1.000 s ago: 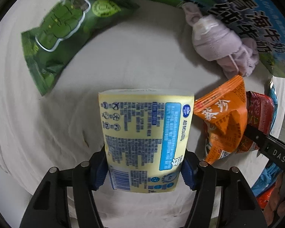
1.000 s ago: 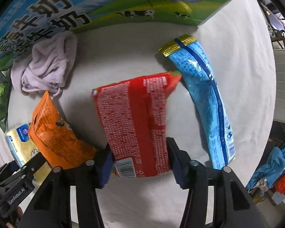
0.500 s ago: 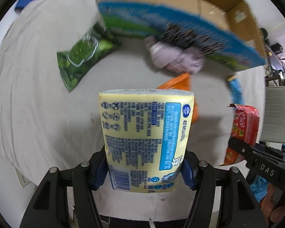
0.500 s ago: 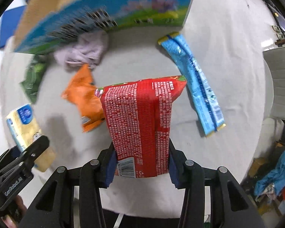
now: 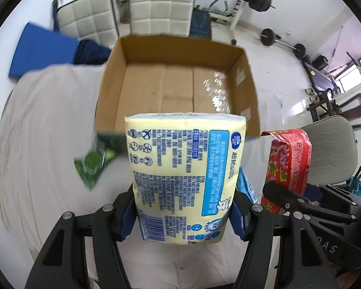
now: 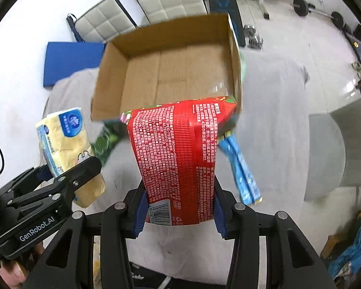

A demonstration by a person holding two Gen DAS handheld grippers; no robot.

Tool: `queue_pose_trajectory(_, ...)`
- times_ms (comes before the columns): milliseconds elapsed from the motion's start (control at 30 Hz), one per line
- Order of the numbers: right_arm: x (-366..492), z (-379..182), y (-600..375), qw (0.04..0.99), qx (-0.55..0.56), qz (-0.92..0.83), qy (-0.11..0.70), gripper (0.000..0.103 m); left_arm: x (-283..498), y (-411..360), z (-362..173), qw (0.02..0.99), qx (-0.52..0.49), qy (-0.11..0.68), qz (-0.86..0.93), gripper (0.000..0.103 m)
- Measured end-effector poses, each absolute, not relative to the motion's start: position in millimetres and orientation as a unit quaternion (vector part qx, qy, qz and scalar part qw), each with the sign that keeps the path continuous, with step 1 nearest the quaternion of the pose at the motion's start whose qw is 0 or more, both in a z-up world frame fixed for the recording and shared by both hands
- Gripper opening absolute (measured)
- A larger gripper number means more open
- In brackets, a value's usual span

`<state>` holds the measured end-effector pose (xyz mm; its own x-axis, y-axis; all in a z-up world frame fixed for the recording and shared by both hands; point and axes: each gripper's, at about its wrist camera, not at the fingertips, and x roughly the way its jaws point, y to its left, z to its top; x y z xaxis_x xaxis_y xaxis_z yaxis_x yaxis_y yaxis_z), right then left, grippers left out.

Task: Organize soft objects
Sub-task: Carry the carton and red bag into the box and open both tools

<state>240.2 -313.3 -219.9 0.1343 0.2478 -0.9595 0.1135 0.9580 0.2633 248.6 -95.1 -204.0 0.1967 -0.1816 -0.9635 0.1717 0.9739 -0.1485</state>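
My left gripper is shut on a yellow tissue pack and holds it up in front of an open cardboard box. My right gripper is shut on a red snack packet, also raised in front of the box. The red packet also shows at the right of the left wrist view. The tissue pack shows at the left of the right wrist view. A green packet and a blue packet lie on the white-covered table.
The box stands at the far side of the table. White padded chairs and a blue mat are behind it. Gym weights lie on the floor at the right. A grey chair stands at the table's right.
Both grippers have risen and tilted up with their packs. The view has gone from the tabletop and the box's printed side to the box's open inside and the room behind.
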Motion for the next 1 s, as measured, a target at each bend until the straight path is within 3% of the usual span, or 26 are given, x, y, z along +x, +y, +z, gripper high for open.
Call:
queue_pose_trajectory(200, 305.2, -218.8, -317.5, 0.75, 0.13, 0.013, 0.648, 0.048, 325.9, -99.7, -208.8, 0.758, 0.009, 0.635, -0.147, 0.061)
queue_pose_trajectory(667, 450.9, -369.8, -311.7, 0.703, 0.151, -0.008, 0.695, 0.048, 477.0, -114.2, -327.7, 0.676, -0.015, 0.715, -0.179, 0.061)
queue_pose_trajectory(1000, 502.2, -425.4, -314.0, 0.687, 0.152, -0.012, 0.71, 0.049, 517.8, -128.6, -379.2, 0.635, -0.02, 0.75, -0.185, 0.062)
